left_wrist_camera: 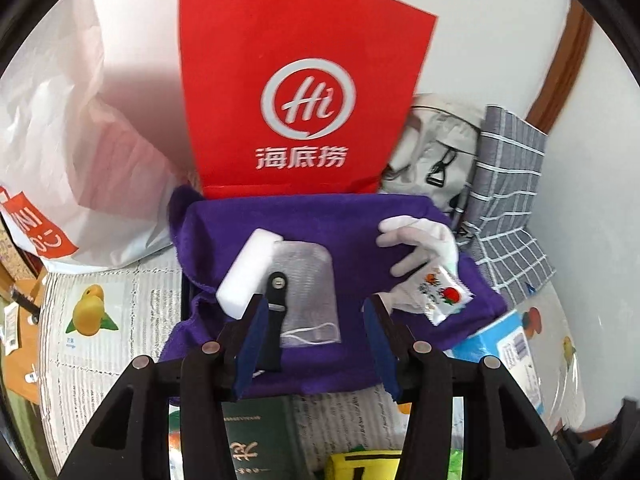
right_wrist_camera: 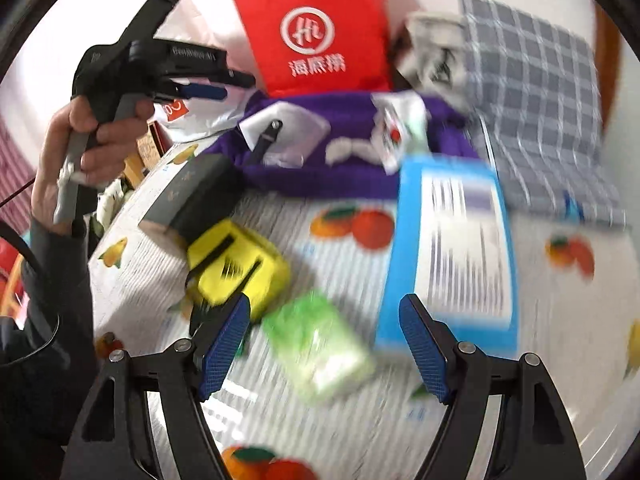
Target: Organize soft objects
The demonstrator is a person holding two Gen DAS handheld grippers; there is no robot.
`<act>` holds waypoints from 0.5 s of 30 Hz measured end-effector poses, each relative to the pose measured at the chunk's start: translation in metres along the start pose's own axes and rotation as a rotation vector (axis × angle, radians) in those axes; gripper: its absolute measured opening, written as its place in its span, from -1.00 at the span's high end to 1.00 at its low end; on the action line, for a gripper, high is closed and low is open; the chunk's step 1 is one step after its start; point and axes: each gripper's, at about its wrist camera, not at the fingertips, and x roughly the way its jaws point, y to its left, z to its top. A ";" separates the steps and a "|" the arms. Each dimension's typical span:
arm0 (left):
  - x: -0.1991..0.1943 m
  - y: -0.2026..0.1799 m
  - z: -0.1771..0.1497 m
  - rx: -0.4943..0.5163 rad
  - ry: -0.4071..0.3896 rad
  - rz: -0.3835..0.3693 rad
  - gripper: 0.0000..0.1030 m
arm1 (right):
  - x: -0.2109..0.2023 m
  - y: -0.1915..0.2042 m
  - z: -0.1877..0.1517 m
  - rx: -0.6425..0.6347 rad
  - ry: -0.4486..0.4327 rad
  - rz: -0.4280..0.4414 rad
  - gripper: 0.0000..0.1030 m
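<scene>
Left gripper low centre of the left wrist view, jaws released with nothing pinched, hanging over a folded purple fleece cloth. Just beyond the blue pads, on that cloth: a white foam block, a clear mesh pouch overlapping it, a black strap with a round stud across the pouch. Right of the jaws, a white fabric glove under a white candy wrapper printed with red fruit. Behind, upper centre, an upright red paper bag with a white logo; at right, a grey checked cloth.

Right gripper bottom centre of the blurred right wrist view, jaws spread wide and empty above a green soft packet on the fruit-printed desk. Left of it a yellow and black block; right, a blue and white carton. Upper left, a bare hand gripping the other tool's handle.
</scene>
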 end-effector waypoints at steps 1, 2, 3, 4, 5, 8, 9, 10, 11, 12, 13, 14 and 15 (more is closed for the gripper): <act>-0.002 -0.002 0.000 0.005 -0.005 -0.005 0.05 | -0.001 0.000 -0.008 0.002 -0.009 -0.009 -0.49; -0.004 -0.004 0.000 0.010 -0.008 -0.008 0.02 | 0.000 0.001 -0.016 0.003 -0.006 -0.030 -0.52; -0.005 -0.007 -0.001 0.017 -0.012 -0.011 0.00 | 0.002 0.001 -0.023 0.005 0.005 -0.052 -0.54; -0.007 -0.010 -0.001 0.028 -0.016 -0.016 0.00 | 0.006 0.002 -0.027 0.007 0.020 -0.070 -0.54; -0.008 -0.013 -0.002 0.035 -0.017 -0.019 0.00 | 0.009 0.003 -0.033 0.007 0.033 -0.079 -0.54; -0.010 -0.019 -0.004 0.051 -0.018 -0.036 0.00 | 0.024 0.006 -0.043 0.001 0.048 -0.068 -0.54; -0.010 -0.021 -0.004 0.057 -0.022 -0.041 0.00 | 0.030 0.008 -0.045 -0.008 0.050 -0.080 -0.54; -0.011 -0.024 -0.005 0.062 -0.021 -0.046 0.00 | 0.034 0.008 -0.046 -0.015 0.048 -0.090 -0.54; -0.012 -0.025 -0.005 0.067 -0.021 -0.048 -0.01 | 0.034 0.008 -0.046 -0.015 0.048 -0.090 -0.54; -0.013 -0.027 -0.006 0.073 -0.020 -0.049 -0.01 | 0.038 0.010 -0.045 -0.023 0.034 -0.106 -0.54; -0.014 -0.029 -0.007 0.079 -0.020 -0.048 -0.01 | 0.043 0.010 -0.043 -0.015 0.013 -0.123 -0.54; -0.016 -0.030 -0.008 0.085 -0.023 -0.047 -0.01 | 0.046 0.010 -0.041 -0.014 0.009 -0.127 -0.54; -0.018 -0.032 -0.008 0.089 -0.027 -0.044 -0.02 | 0.048 0.011 -0.040 -0.011 0.003 -0.128 -0.54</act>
